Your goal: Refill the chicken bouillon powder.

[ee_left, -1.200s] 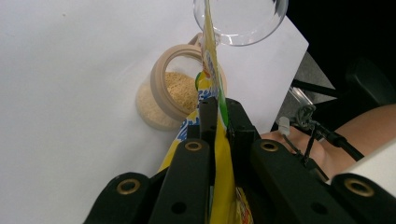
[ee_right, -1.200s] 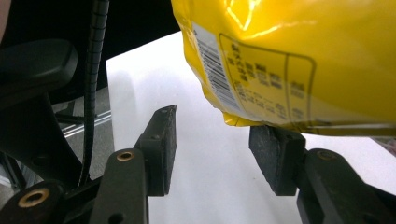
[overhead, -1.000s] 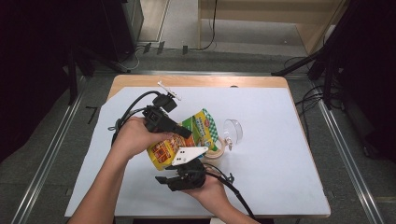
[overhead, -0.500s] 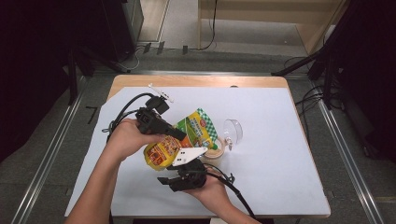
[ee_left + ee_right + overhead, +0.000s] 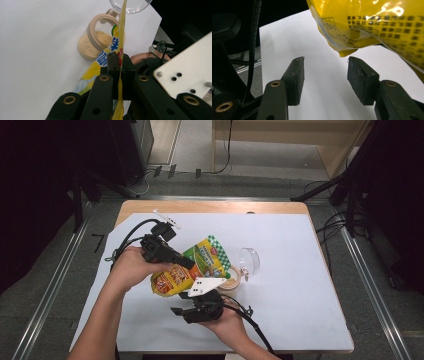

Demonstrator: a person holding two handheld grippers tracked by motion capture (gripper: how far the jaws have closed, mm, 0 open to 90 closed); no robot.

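Note:
A yellow and green snack bag [image 5: 200,265] hangs tilted over the white sheet, its mouth end toward an open jar [image 5: 231,284]. My left gripper [image 5: 186,262] is shut on the bag's edge; in the left gripper view the jaws [image 5: 120,62] pinch the thin bag [image 5: 117,47] edge-on. The jar [image 5: 96,42] has a beige rim, holds pale granules, and its clear lid [image 5: 130,5] is swung back. My right gripper [image 5: 325,75] is open just below the bag's bottom corner [image 5: 362,22], with nothing between its pads. In the high view it [image 5: 179,311] sits near the front edge.
A white sheet [image 5: 300,285] covers most of the wooden table [image 5: 210,206]. The clear lid [image 5: 248,261] stands right of the jar. Cables trail from both grippers across the sheet. Dark floor and metal rails surround the table.
My left hand and the bag have drifted slightly to the left. The right gripper has stayed where it was.

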